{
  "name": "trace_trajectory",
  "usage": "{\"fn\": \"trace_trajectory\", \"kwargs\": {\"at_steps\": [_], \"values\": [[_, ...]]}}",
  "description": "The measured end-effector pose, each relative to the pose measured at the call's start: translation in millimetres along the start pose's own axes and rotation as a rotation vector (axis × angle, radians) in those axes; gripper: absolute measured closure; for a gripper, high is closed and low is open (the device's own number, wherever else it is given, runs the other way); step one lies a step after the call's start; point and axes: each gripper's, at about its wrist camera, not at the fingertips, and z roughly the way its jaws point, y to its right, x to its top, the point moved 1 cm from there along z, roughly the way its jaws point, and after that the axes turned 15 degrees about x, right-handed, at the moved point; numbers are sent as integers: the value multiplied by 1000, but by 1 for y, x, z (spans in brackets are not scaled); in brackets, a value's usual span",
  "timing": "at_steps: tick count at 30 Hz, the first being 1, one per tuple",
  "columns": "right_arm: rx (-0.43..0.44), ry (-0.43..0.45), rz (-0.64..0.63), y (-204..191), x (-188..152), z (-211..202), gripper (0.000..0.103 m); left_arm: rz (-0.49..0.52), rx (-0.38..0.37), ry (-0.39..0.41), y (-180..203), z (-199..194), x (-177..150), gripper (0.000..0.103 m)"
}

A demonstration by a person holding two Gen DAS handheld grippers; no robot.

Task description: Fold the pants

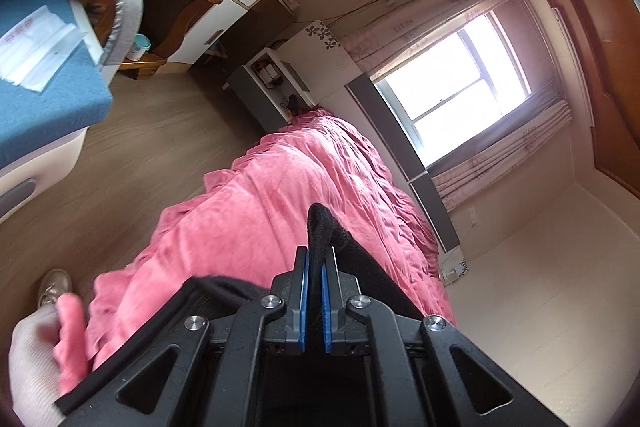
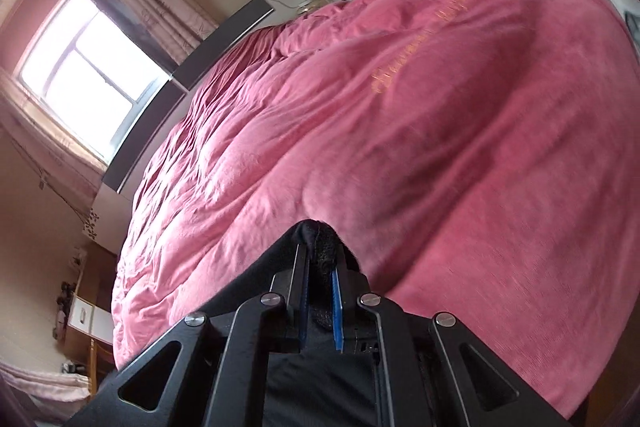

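The black pants (image 1: 360,259) are held up over a bed with a pink quilt (image 1: 260,211). My left gripper (image 1: 315,259) is shut on a bunched edge of the pants, which loops out past the blue pads. My right gripper (image 2: 318,259) is shut on another bunched black edge of the pants (image 2: 320,239), above the pink quilt (image 2: 400,127). Black fabric hangs down under both grippers. The rest of the pants is hidden below the grippers.
A blue upholstered seat (image 1: 44,99) with white paper stands at the left over wood floor (image 1: 140,155). A desk with drawers (image 1: 224,11), a bedside cabinet (image 1: 272,83) and a bright window (image 1: 460,83) lie beyond the bed. A hand (image 1: 32,359) is at the lower left.
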Motion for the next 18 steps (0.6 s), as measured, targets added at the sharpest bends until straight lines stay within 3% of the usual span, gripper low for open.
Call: {"fn": "trace_trajectory", "kwargs": {"at_steps": [8, 12, 14, 16, 17, 18], "values": [[-3, -11, 104, 50, -38, -18, 94, -81, 56, -24, -61, -26, -37, 99], [-21, -21, 163, 74, -59, -18, 94, -196, 125, -15, -104, -35, -48, 103], [-36, -18, 204, 84, -70, -20, 88, -229, 141, -40, -119, -36, -53, 103], [-49, 9, 251, 89, -78, -29, 75, -215, 129, -54, -121, -39, -58, 101], [-56, 21, 270, 91, -82, -33, 54, -185, 132, -55, -116, -39, -60, 99], [-58, 48, 289, 92, -86, -39, 47, -138, 133, -57, -109, -39, -63, 92]]}}
